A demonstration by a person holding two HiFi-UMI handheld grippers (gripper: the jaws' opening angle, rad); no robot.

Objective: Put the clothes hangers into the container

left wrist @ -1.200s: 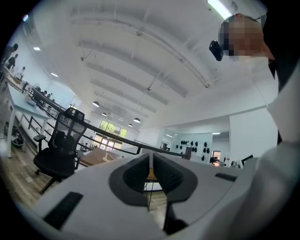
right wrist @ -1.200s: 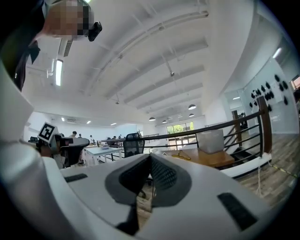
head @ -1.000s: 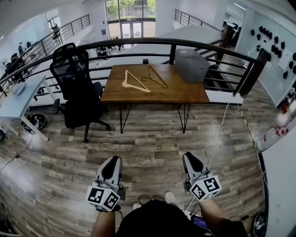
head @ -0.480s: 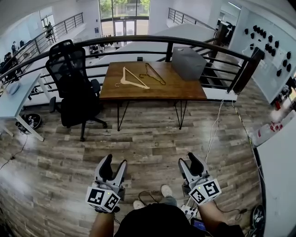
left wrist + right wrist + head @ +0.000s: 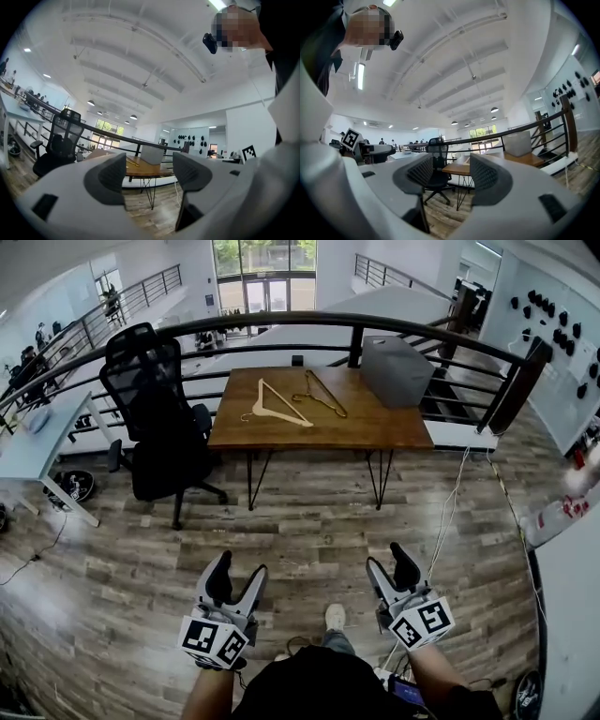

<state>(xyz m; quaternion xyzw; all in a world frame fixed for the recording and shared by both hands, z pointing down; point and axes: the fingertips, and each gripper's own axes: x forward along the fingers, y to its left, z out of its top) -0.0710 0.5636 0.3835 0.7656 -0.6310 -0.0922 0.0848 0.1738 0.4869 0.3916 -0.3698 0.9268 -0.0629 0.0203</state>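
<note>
Two hangers lie on the wooden table [image 5: 375, 432] across the room: a pale wooden hanger [image 5: 275, 404] at the left and a darker thin hanger [image 5: 321, 395] beside it. A grey container [image 5: 397, 370] stands at the table's back right. My left gripper [image 5: 237, 577] and right gripper [image 5: 392, 565] hover over the floor near my body, far from the table. Both have just been opening, and nothing is between their jaws. In the left gripper view the table [image 5: 145, 170] and container [image 5: 152, 154] show between the open jaws.
A black office chair [image 5: 159, 418] stands left of the table. A dark metal railing [image 5: 281, 324] runs behind the table. A white desk [image 5: 42, 442] is at the far left, and a white cable [image 5: 448, 512] trails on the wood floor at the right.
Both grippers' jaws went from shut to spread apart. The view shifted slightly, and the table sits a little lower and further right than half a second ago.
</note>
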